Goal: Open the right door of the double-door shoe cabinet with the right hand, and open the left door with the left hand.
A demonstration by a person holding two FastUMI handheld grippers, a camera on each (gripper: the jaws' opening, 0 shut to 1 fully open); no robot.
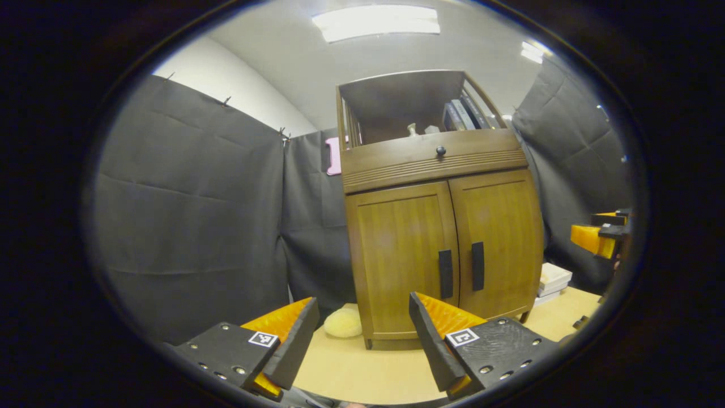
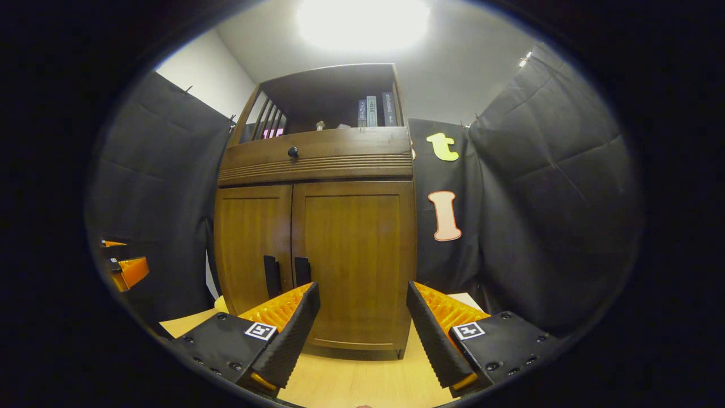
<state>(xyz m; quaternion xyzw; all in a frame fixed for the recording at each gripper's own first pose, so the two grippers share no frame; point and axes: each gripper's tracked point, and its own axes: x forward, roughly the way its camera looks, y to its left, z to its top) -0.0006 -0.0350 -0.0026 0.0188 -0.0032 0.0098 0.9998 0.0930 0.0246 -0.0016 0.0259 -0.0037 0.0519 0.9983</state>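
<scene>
Grippers, left gripper [image 1: 362,334] and right gripper [image 2: 362,326], are hovering wide-jawed short of closed doors, risking grabbing the wrong, seemingly near-touching handle [image 2: 302,271] at eleven o'clock.

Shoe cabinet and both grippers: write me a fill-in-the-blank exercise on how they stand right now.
1. Both doors of the shoe cabinet are ____.
2. The left gripper has its fingers ____, holding nothing.
3. The two dark door handles stand side by side where the doors ____.
4. On the open top shelf stands a row of ____.

Missing words: closed; open; meet; books
</scene>
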